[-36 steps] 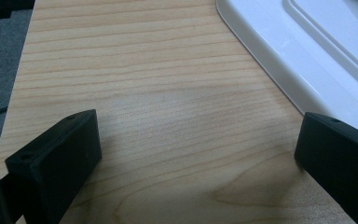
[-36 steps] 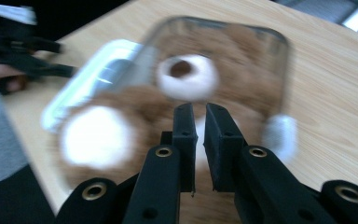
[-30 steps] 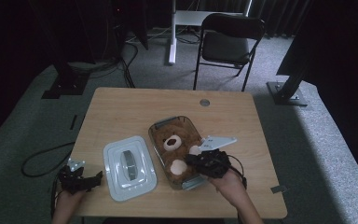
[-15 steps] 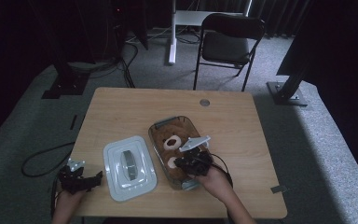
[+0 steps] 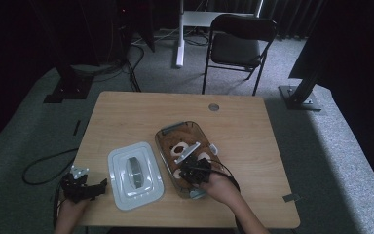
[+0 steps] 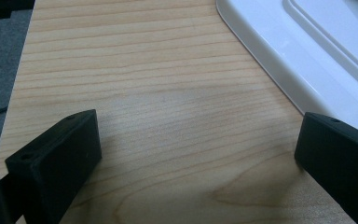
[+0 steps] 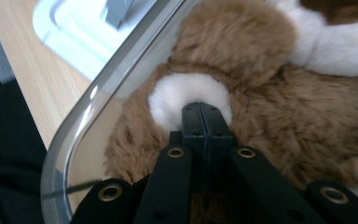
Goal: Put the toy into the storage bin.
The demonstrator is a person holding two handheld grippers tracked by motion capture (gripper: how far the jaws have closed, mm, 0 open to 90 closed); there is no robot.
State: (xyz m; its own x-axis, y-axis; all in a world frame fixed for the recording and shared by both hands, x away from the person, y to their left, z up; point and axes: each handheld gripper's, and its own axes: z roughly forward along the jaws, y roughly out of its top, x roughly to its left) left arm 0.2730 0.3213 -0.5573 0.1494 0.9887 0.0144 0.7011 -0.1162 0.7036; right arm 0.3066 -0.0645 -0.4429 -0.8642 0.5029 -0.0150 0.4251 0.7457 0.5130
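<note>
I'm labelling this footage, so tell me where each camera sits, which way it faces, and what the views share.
High view: above the person's side, facing forward and down on the table; both forearms show.
Left gripper view: on the left hand-held gripper, facing the table beside the lid; open jaws show.
Right gripper view: on the right hand-held gripper, facing the plush toy in the glass dish; closed jaws show.
Shared: all three views show the lid.
</note>
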